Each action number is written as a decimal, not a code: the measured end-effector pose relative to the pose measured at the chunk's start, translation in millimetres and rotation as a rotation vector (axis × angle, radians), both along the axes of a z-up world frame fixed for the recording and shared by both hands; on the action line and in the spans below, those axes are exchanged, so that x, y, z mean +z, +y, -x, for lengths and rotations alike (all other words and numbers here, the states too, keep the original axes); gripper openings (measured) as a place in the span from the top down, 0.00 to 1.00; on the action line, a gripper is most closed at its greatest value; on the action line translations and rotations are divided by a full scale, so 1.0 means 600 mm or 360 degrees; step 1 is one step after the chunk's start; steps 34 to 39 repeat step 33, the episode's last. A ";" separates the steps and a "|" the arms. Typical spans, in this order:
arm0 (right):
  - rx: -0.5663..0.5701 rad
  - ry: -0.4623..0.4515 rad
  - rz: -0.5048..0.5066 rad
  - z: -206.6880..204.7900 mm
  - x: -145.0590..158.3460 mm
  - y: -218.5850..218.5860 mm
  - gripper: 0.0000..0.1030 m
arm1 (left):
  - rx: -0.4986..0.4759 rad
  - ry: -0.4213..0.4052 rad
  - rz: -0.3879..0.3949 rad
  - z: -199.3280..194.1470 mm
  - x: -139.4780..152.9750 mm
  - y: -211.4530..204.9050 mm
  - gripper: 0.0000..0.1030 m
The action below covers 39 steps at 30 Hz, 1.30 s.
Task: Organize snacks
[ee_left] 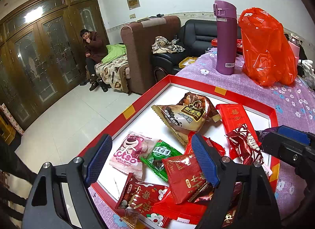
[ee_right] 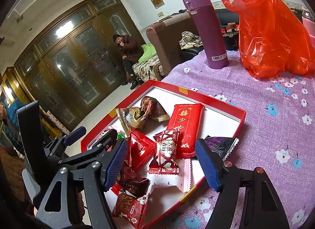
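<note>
A red box lid with a white floor (ee_left: 220, 90) (ee_right: 241, 117) lies on the purple flowered cloth and holds several snack packets. Among them are a pink Lotso packet (ee_left: 130, 152), a green packet (ee_left: 159, 156), a beige sesame packet (ee_left: 185, 118) (ee_right: 132, 117) and a long red packet (ee_left: 234, 118) (ee_right: 187, 124). My left gripper (ee_left: 151, 160) is open and empty above the near packets. My right gripper (ee_right: 161, 162) is open and empty over a small red-and-white candy (ee_right: 166, 150). A dark purple packet (ee_right: 222, 144) leans on the box's right rim, beside the right finger.
A purple thermos (ee_left: 225, 38) (ee_right: 206, 30) and an orange plastic bag (ee_left: 265, 47) (ee_right: 273, 32) stand on the cloth beyond the box. The table edge runs along the box's left side, with tiled floor, sofas and a seated person (ee_left: 92, 47) beyond.
</note>
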State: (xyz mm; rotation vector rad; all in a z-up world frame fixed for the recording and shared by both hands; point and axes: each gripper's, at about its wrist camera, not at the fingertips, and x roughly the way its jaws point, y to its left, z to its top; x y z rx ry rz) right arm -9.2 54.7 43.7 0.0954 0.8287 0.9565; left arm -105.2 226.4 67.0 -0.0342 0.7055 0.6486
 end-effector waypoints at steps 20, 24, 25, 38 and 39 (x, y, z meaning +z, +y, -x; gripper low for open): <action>-0.0004 0.0002 -0.0013 0.003 0.003 -0.003 0.30 | -0.0061 -0.0021 0.0025 -0.001 0.006 -0.017 0.16; -0.0005 0.0004 -0.0013 0.004 0.003 -0.002 0.30 | -0.0057 -0.0049 0.0023 0.005 0.010 -0.018 0.16; -0.0005 0.0004 -0.0013 0.004 0.003 -0.003 0.30 | -0.0053 -0.0052 0.0024 0.007 0.010 -0.019 0.16; -0.0061 0.0006 -0.0046 -0.004 0.010 -0.021 0.30 | -0.0155 -0.0073 0.0127 0.006 0.011 -0.030 0.16; -0.0061 0.0006 -0.0046 -0.004 0.010 -0.021 0.30 | -0.0155 -0.0073 0.0127 0.006 0.011 -0.030 0.16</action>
